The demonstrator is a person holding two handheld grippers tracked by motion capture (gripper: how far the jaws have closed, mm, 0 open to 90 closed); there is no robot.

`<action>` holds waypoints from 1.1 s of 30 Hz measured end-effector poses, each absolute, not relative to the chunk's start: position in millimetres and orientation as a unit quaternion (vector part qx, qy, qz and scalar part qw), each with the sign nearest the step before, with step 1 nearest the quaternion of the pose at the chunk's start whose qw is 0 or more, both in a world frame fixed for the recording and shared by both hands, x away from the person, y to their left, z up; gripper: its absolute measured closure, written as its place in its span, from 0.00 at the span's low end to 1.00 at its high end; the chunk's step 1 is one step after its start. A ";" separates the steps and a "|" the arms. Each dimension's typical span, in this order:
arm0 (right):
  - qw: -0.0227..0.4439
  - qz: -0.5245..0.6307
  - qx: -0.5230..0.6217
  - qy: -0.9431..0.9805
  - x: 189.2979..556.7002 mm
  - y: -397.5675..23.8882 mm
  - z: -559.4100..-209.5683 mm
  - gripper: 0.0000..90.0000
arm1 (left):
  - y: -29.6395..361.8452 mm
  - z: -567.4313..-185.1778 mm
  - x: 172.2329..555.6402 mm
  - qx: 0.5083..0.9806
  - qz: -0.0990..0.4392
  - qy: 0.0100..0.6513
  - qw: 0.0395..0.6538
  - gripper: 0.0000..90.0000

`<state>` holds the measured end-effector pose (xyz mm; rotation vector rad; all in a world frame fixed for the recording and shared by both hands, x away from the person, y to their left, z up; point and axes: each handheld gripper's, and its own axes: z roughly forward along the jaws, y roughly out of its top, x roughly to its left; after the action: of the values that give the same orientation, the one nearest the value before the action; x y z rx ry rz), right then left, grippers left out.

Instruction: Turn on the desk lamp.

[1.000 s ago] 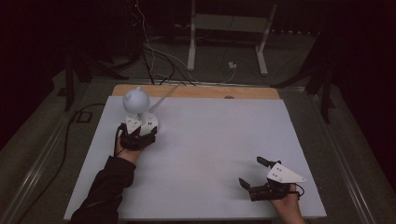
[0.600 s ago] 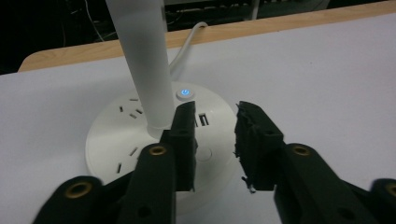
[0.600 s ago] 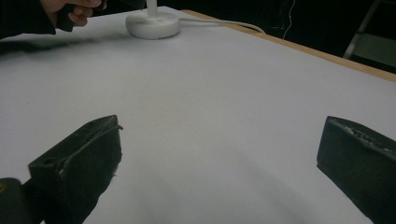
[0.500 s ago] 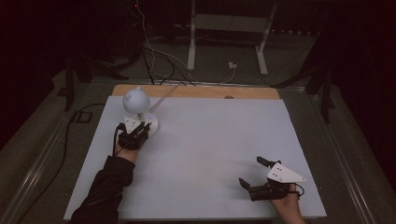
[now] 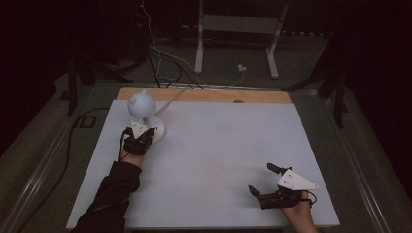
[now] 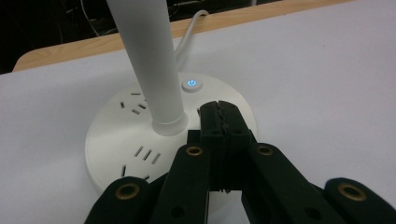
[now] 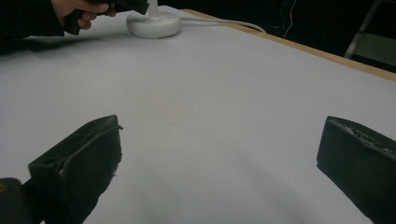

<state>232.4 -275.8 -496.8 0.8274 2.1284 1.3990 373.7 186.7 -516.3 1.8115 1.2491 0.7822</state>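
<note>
1. High view: a white lamp stands at the table's far left; the left gripper reaches over its base.
2. Left gripper view: jaws pressed together, empty, tips over the base near a glowing blue button.
3. Right gripper view: the right gripper is spread wide, holding nothing.

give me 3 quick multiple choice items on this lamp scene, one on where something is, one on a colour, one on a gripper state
1. Where does the lamp stand on the table?
A. far left
B. near right
C. centre

2. What colour glows at the power button on the lamp base?
A. red
B. blue
C. green

3. How do the jaws of the left gripper stand?
A. wide apart
B. closed together
C. clamped round the lamp stem

Answers:
1 A, the high view puts it by the far left corner.
2 B, the ring shines blue.
3 B, the two jaws meet, over the base.
</note>
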 end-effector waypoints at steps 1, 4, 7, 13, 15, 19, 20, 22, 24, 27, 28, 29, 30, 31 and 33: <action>0.229 0.509 0.301 0.773 232.6 -275.8 -497.1 0.00 | 186.9 -517.0 374.1 0.714 0.308 0.490 0.393 1.00; 0.230 0.508 0.300 0.774 232.3 -275.5 -497.1 0.00 | 187.5 -519.0 376.1 0.716 0.309 0.488 0.392 1.00; 0.227 0.508 0.302 0.774 232.6 -275.6 -497.3 0.00 | 188.6 -521.1 377.4 0.715 0.307 0.491 0.392 1.00; 0.227 0.508 0.302 0.774 232.8 -275.7 -497.6 0.00 | 187.7 -522.9 378.5 0.716 0.306 0.491 0.391 1.00; 0.227 0.507 0.301 0.775 232.4 -275.4 -497.5 0.00 | 186.7 -523.5 378.7 0.718 0.307 0.488 0.389 1.00; 0.226 0.508 0.302 0.774 232.8 -275.7 -497.6 0.00 | 186.4 -524.7 378.7 0.718 0.310 0.489 0.386 1.00; 0.227 0.507 0.301 0.775 232.4 -275.5 -497.6 0.00 | 186.5 -524.8 379.0 0.718 0.310 0.489 0.386 1.00; 0.227 0.507 0.300 0.775 232.4 -275.6 -497.3 0.00 | 186.9 -525.1 379.1 0.718 0.309 0.489 0.388 1.00; 0.226 0.507 0.302 0.775 232.9 -275.8 -497.7 0.00 | 187.0 -525.2 378.9 0.718 0.308 0.489 0.389 1.00; 0.227 0.505 0.301 0.776 232.7 -275.3 -497.9 0.00 | 186.5 -525.1 379.5 0.718 0.310 0.489 0.386 1.00; 0.227 0.506 0.301 0.776 232.9 -275.4 -497.7 0.00 | 186.9 -525.5 379.5 0.718 0.309 0.489 0.387 1.00; 0.226 0.506 0.301 0.776 233.0 -275.5 -497.7 0.00 | 187.2 -525.6 379.3 0.717 0.309 0.490 0.388 1.00; 0.225 0.506 0.303 0.776 232.9 -275.6 -497.8 0.00 | 187.3 -525.5 379.4 0.717 0.309 0.490 0.388 1.00; 0.225 0.506 0.302 0.776 232.8 -275.5 -498.0 0.00 | 187.2 -525.5 379.5 0.717 0.309 0.490 0.388 1.00; 0.226 0.506 0.301 0.776 232.7 -275.3 -497.9 0.00 | 186.8 -525.5 379.5 0.719 0.311 0.488 0.385 1.00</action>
<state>232.7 -275.3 -497.9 0.8309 2.1398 1.3943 379.5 186.8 -525.5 1.8310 1.2429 0.7913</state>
